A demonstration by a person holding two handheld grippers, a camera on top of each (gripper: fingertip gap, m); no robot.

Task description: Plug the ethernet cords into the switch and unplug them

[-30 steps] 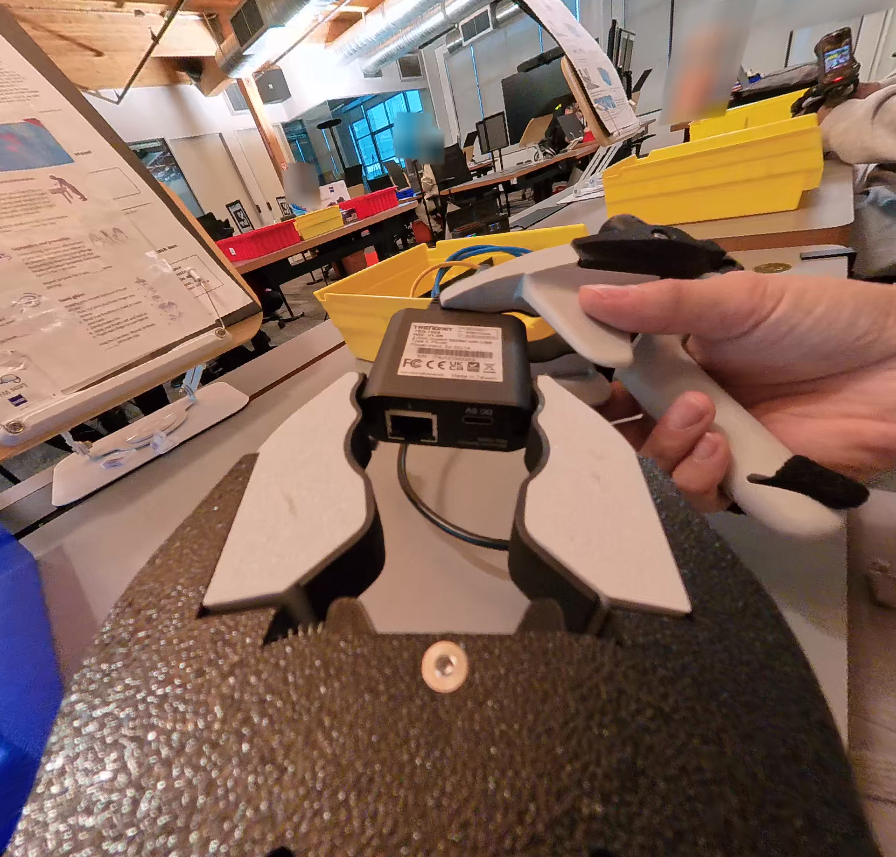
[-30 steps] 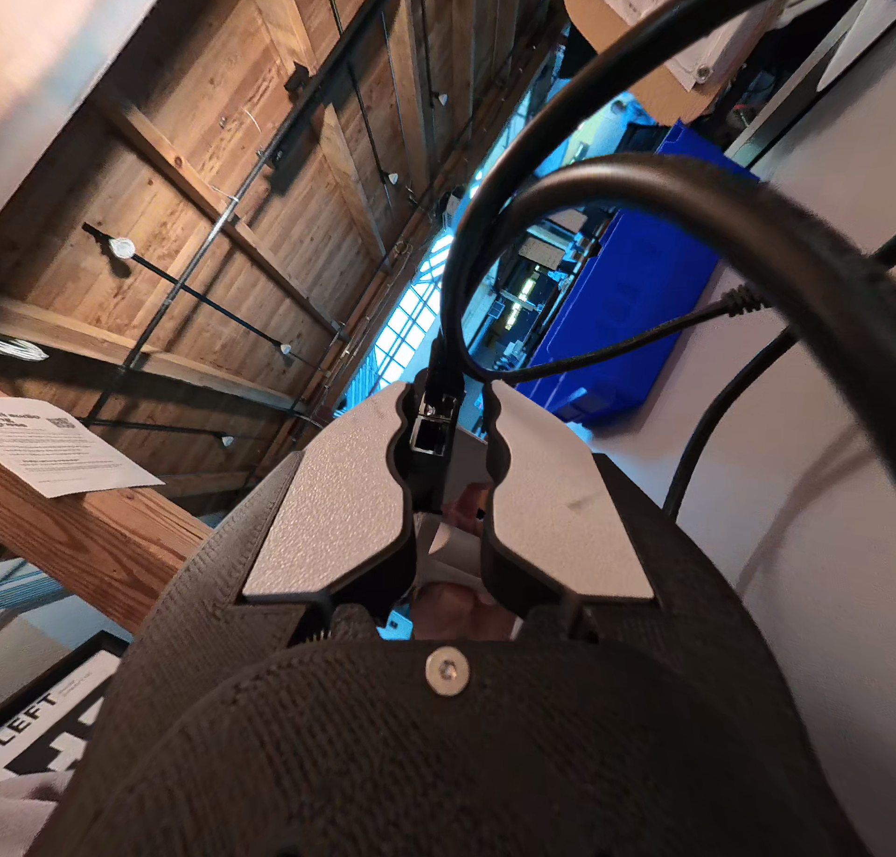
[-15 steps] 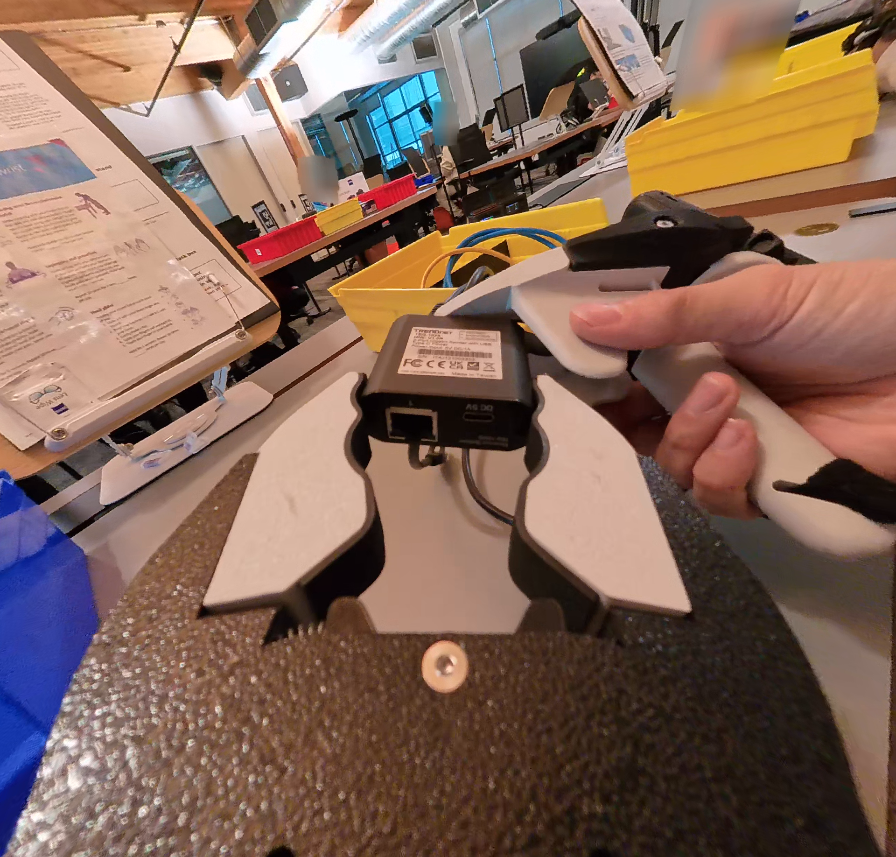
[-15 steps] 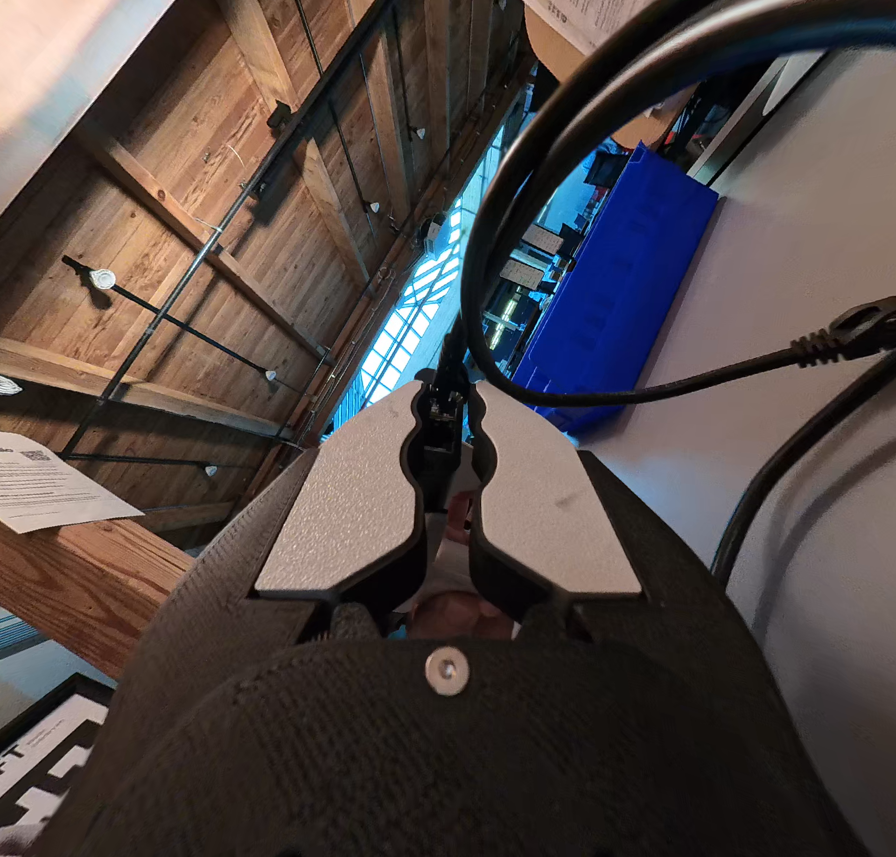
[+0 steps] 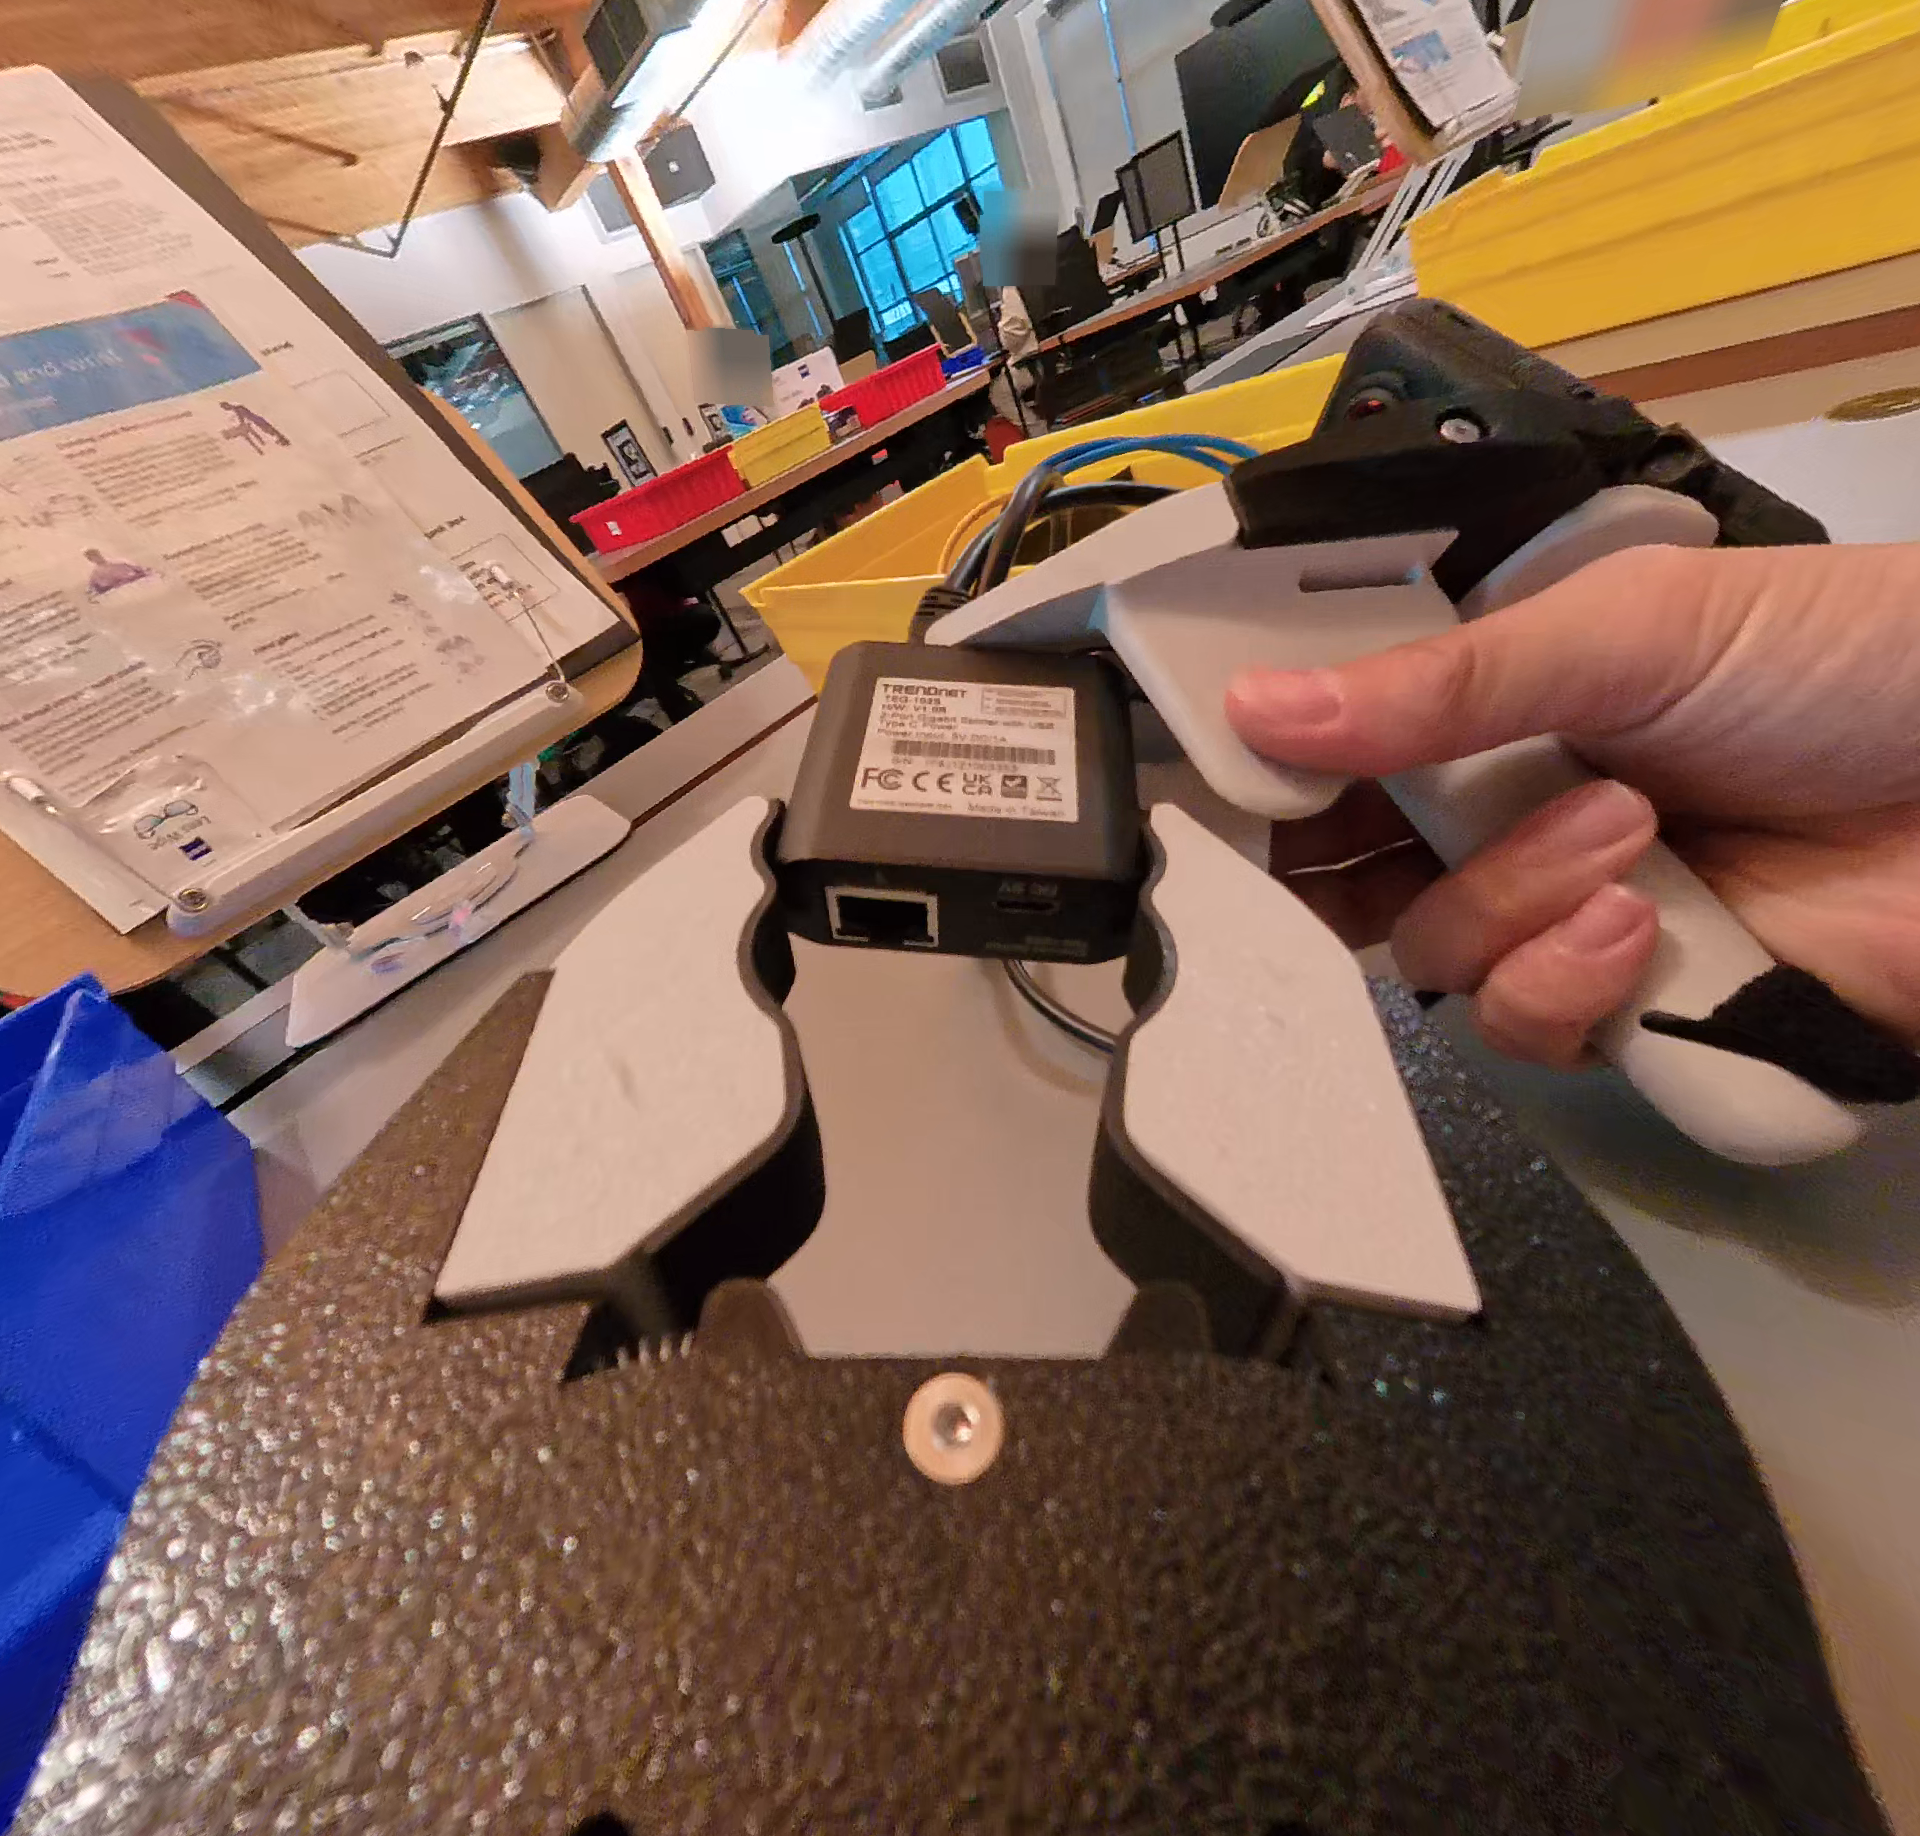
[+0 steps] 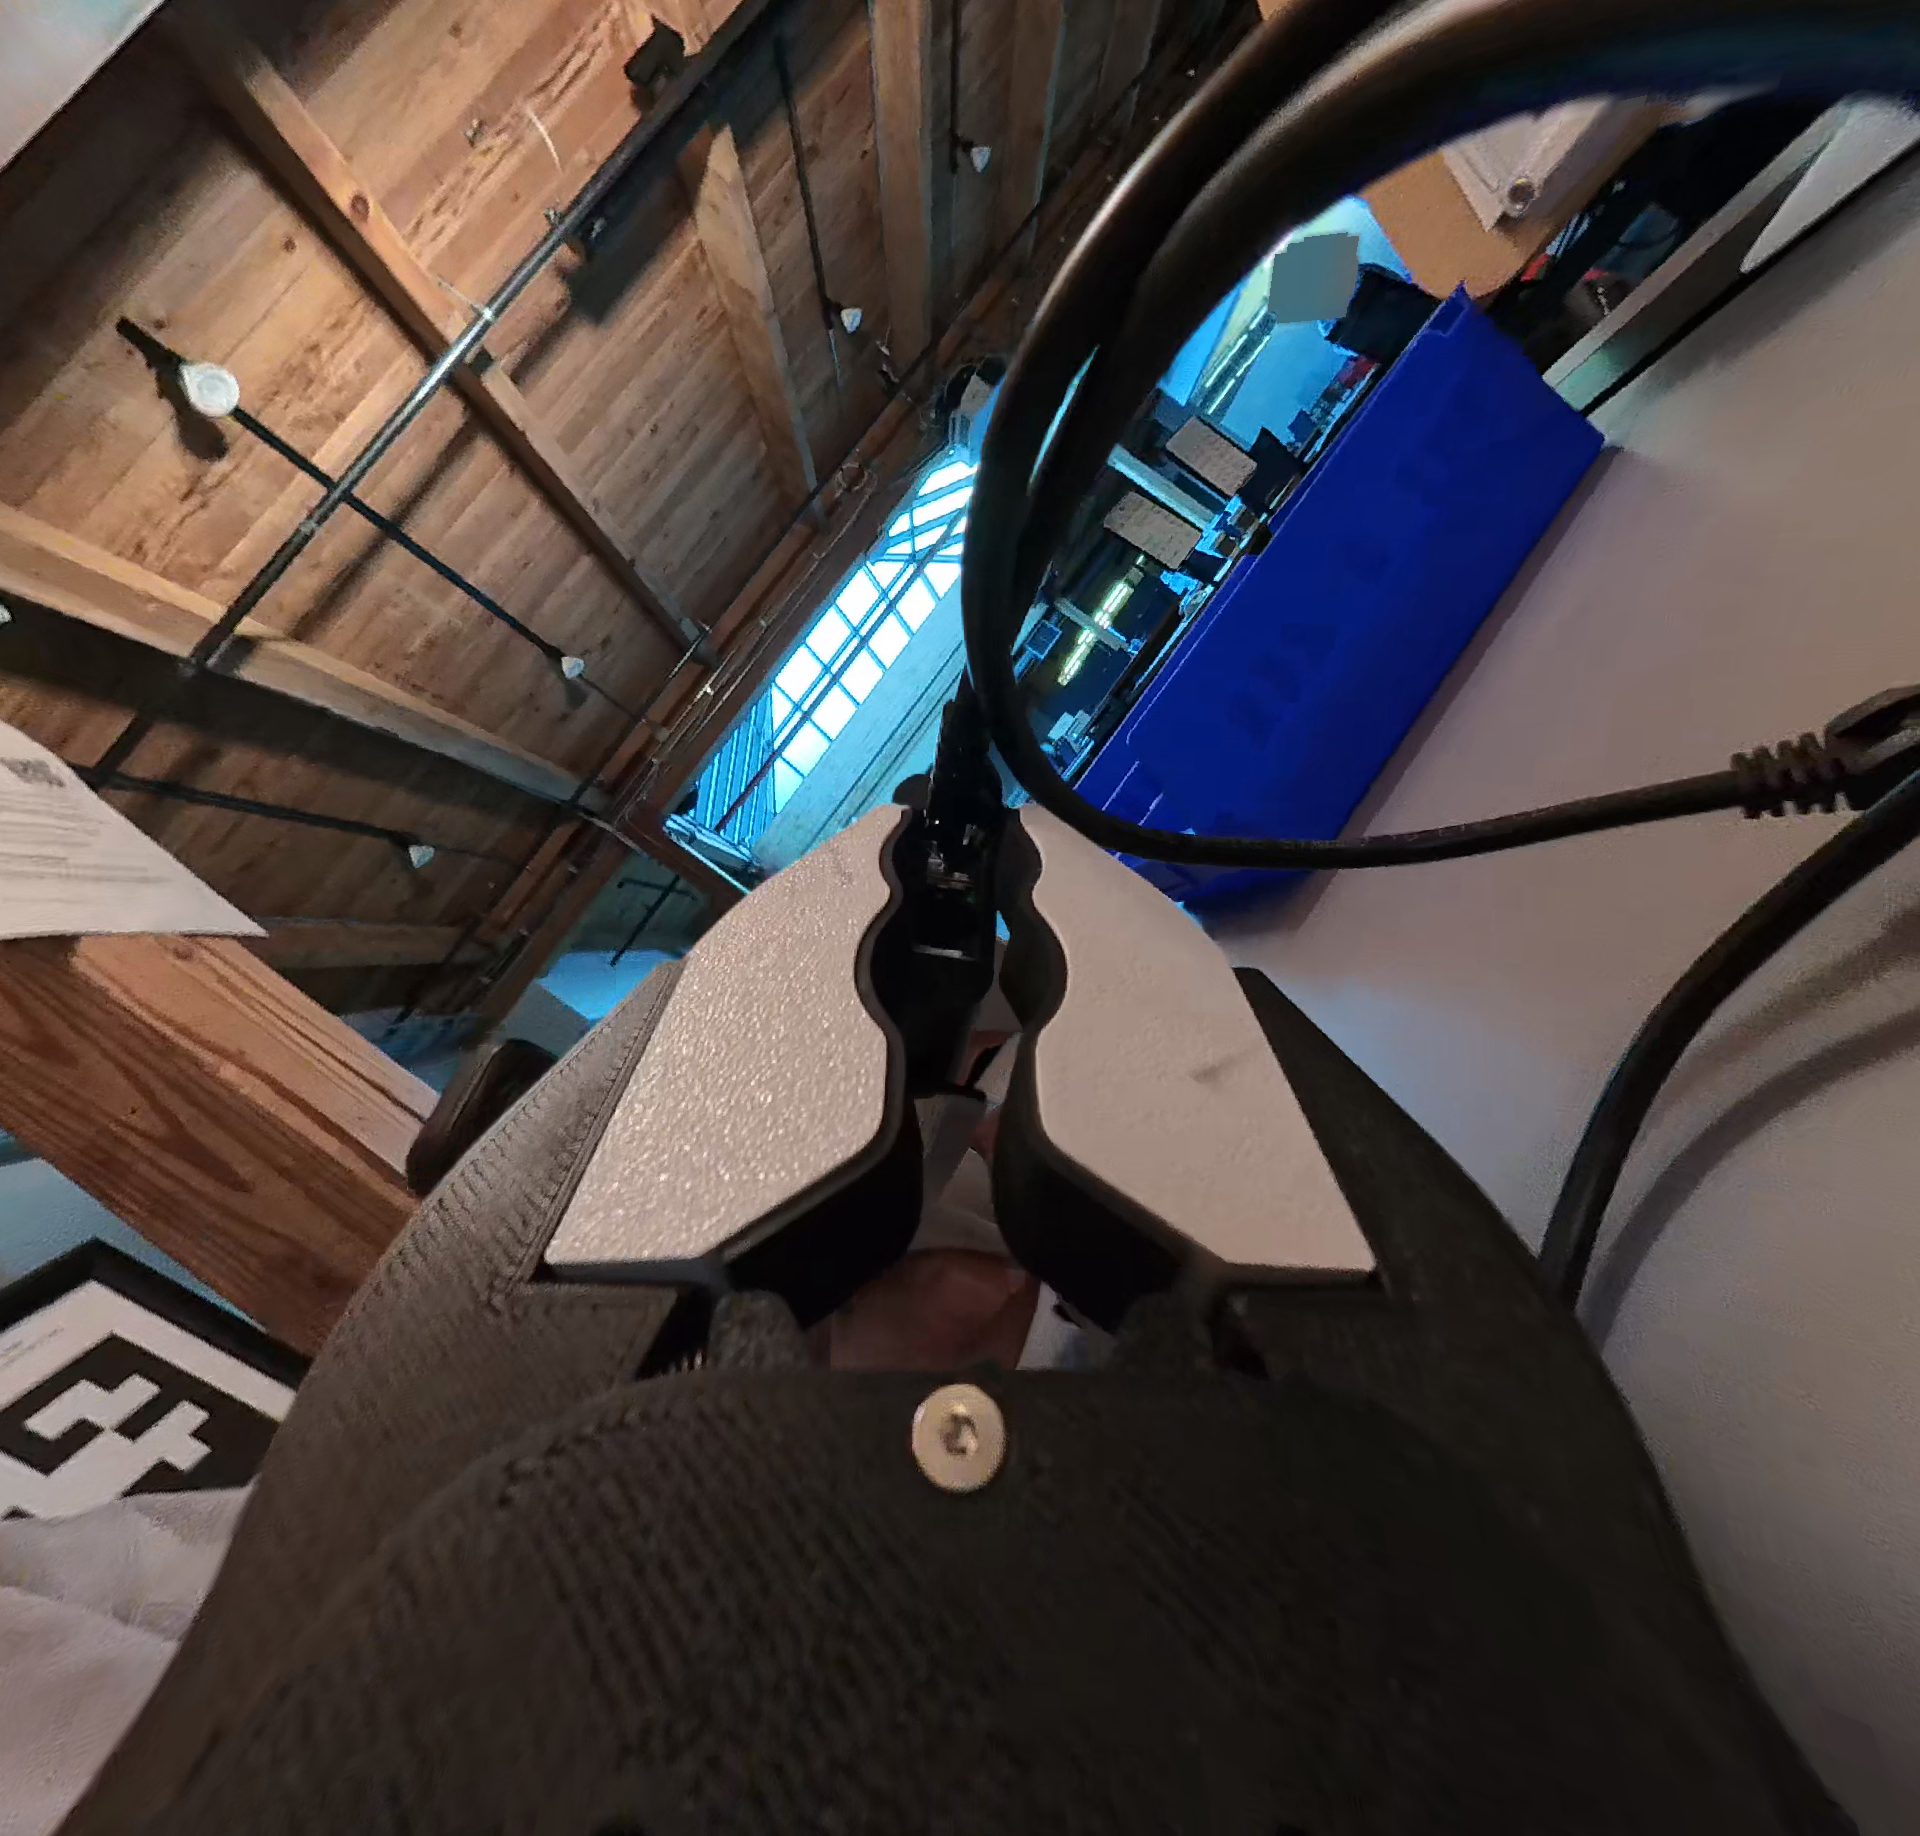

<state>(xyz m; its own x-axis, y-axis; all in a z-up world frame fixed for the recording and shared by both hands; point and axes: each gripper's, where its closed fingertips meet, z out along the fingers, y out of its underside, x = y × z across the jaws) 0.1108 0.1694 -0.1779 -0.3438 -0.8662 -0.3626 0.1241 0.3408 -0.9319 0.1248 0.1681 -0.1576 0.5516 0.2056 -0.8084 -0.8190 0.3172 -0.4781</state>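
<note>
In the left wrist view my left gripper [image 5: 961, 851] is shut on the sides of a small black switch [image 5: 966, 747] with a white label on top. The switch is held above the table, and its front ethernet port [image 5: 883, 919] is empty. A hand holds my right gripper [image 5: 1039, 607] at the switch's far top edge; the back of the switch is hidden. In the right wrist view my right gripper [image 6: 956, 851] is shut on a black ethernet plug [image 6: 951, 877], whose black cord [image 6: 1039, 415] loops up and overhead.
A yellow bin [image 5: 883, 560] holding blue and black cords stands behind the switch. A blue bin [image 5: 104, 1215] is at the left, and also shows in the right wrist view [image 6: 1351, 623]. A document stand [image 5: 260, 560] is at the left. A loose black plug [image 6: 1849, 747] lies on the grey table [image 6: 1662, 591]. Both grippers' tips are close together, under 4 cm apart.
The right gripper has moved closer, to the switch's far top edge. In the right wrist view the held plug has turned edge-on and the loose plug on the table has come into view.
</note>
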